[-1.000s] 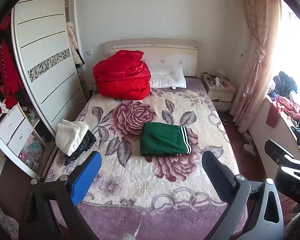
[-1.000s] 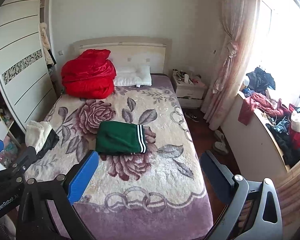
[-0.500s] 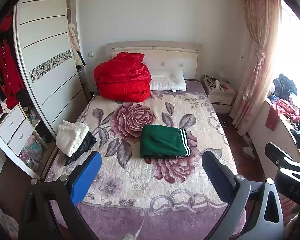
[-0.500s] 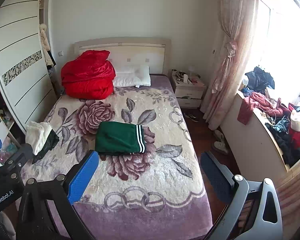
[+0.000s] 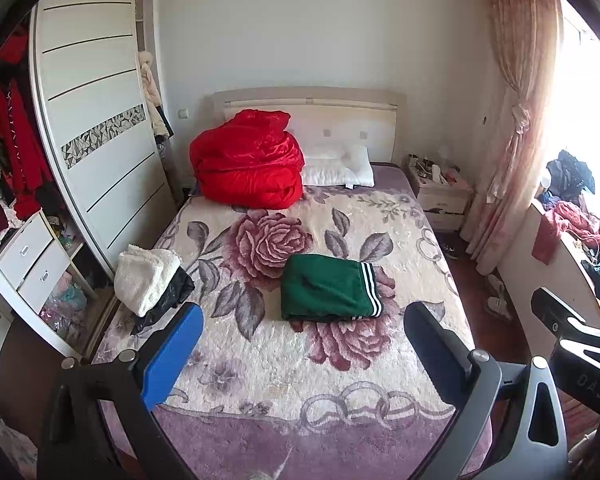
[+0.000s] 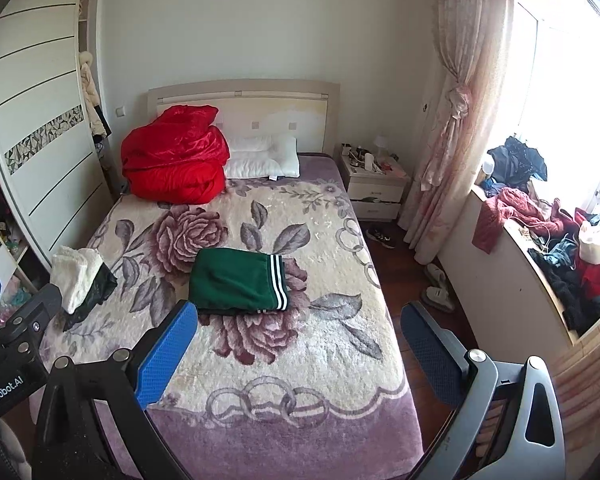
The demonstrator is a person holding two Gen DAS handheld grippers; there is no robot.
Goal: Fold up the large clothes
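Left wrist view looks down the length of a bed (image 5: 340,412) covered by a floral blanket; the left gripper (image 5: 304,344) hangs above the foot of the bed with its jaws spread wide and nothing between them; a folded green garment (image 5: 324,290) with white stripes at one edge lies flat near the middle of the bed, well beyond the fingertips; a white fleecy garment (image 5: 144,276) sits on top of a black garment (image 5: 172,296) at the edge of the bed nearest the wardrobe (image 5: 96,128); a bundled red duvet (image 5: 248,168) rests at the head of the bed, touching a white pillow (image 5: 340,164) beside it; a nightstand (image 5: 440,196) stands just beside the head of the bed, on the curtain side; in the right wrist view the right gripper (image 6: 300,340) is likewise wide open and empty, held over the foot corner of the bed on the window side, with the green garment (image 6: 236,280) ahead of its blue finger (image 6: 164,356); part of the left gripper's body shows past the bed's wardrobe side; a pile of mixed clothes (image 6: 548,232) lies on the window ledge, apart from the bed
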